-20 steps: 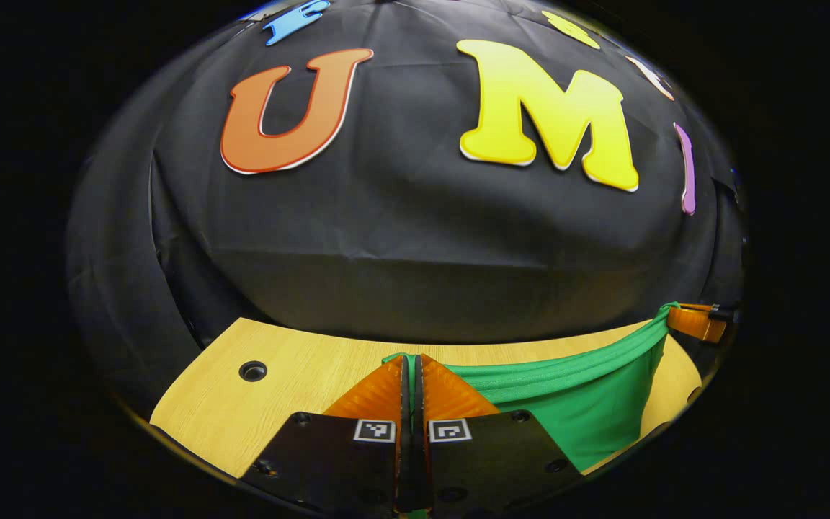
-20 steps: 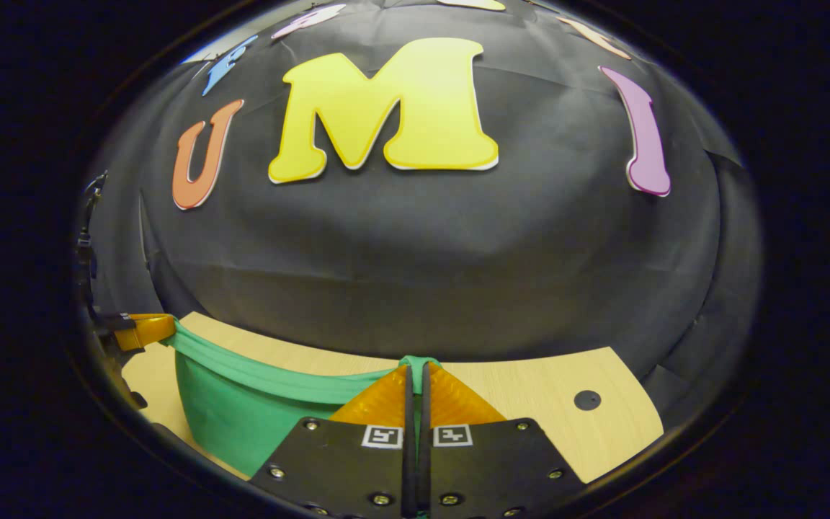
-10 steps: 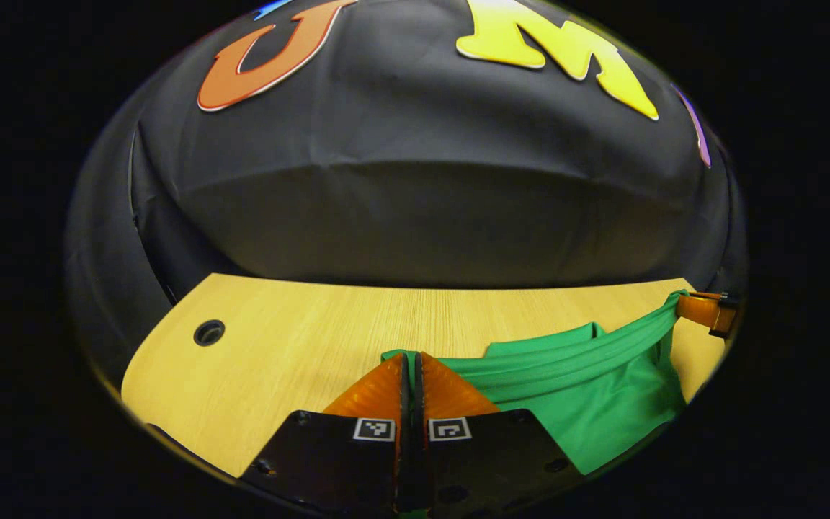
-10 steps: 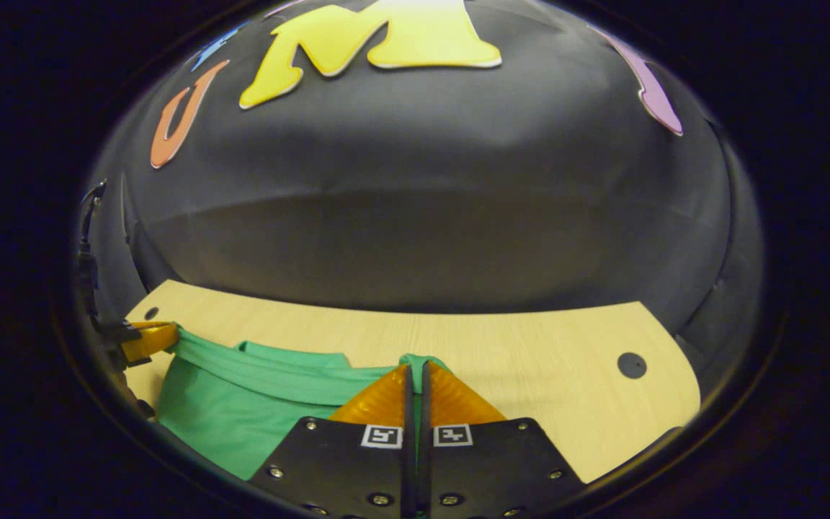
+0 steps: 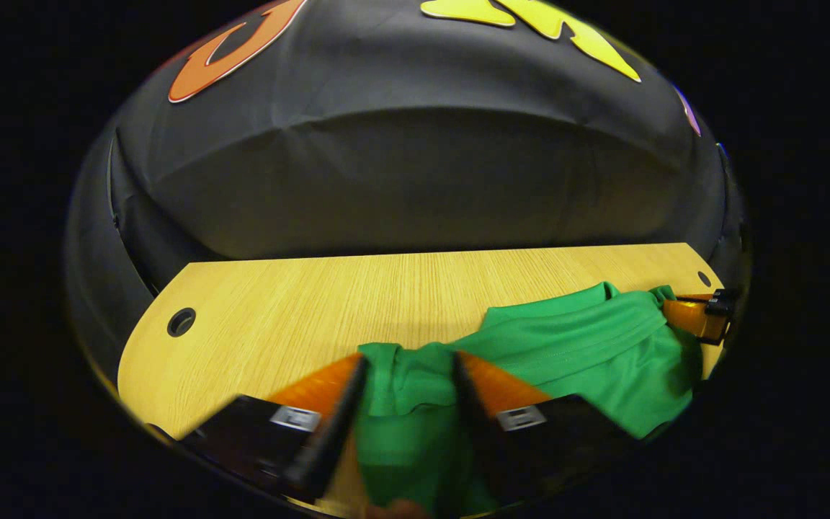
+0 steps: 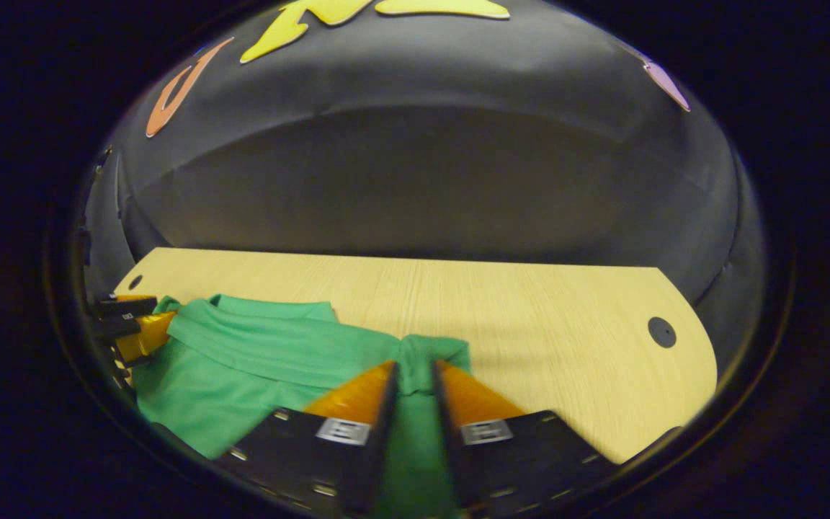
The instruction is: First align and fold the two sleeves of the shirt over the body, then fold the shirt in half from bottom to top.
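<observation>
- Where the wooden table meets the booth's black cloth wall, a green shirt lies bunched on the tabletop, its folded edge running across between the two tools.
- In the left gripper view, the left hand-held gripper has its fingers spread apart, with a corner of the shirt lying loose in the gap between them; neither finger visibly presses on the cloth.
- At the right edge of that view, the other tool's fingers sit at the shirt's far corner.
- In the right gripper view, the right hand-held gripper also has its fingers parted, more narrowly, and a strip of the shirt runs between them down toward the camera.
- At the left edge of the right gripper view, the left tool rests against the shirt's opposite corner.
- A round cable hole sits in the table near its left end, and another near its right end, both well apart from the shirt.
</observation>
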A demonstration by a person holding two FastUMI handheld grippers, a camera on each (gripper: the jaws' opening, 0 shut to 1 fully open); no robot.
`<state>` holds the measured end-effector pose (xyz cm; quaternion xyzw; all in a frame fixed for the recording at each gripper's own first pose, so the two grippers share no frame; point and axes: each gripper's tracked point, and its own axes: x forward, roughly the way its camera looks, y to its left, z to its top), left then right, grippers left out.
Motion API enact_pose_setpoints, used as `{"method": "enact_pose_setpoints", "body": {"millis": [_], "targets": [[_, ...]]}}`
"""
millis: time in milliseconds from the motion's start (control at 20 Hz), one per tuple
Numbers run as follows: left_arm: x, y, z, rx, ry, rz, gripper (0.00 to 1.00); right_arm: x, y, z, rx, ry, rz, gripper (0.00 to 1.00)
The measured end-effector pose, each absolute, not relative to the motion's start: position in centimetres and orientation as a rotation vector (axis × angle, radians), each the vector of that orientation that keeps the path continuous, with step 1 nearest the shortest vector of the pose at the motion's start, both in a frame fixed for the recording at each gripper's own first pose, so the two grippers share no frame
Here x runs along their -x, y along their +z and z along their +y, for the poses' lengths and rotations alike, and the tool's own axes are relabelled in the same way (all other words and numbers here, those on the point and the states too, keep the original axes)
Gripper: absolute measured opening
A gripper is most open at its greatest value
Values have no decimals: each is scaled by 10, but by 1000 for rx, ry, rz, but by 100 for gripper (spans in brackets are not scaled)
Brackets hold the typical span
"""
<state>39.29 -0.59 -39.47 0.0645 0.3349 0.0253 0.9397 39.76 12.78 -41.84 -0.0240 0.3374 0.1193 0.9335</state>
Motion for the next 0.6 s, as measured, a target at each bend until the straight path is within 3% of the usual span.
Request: {"method": "enact_pose_setpoints", "body": {"millis": [50, 100, 150, 600], "targets": [[-392, -396, -3, -138, 66, 684, 100, -398, -413, 124, 42, 230, 680, 61], [-392, -394, 0, -141, 78, 675, 99, -396, -413, 122, 35, 221, 687, 88], [-390, -389, 0, -141, 88, 671, 98, -393, -409, 123, 27, 226, 693, 93], [-366, -267, -18, -90, 71, 444, 98, -355, -286, 121, 19, 266, 481, 93]]}}
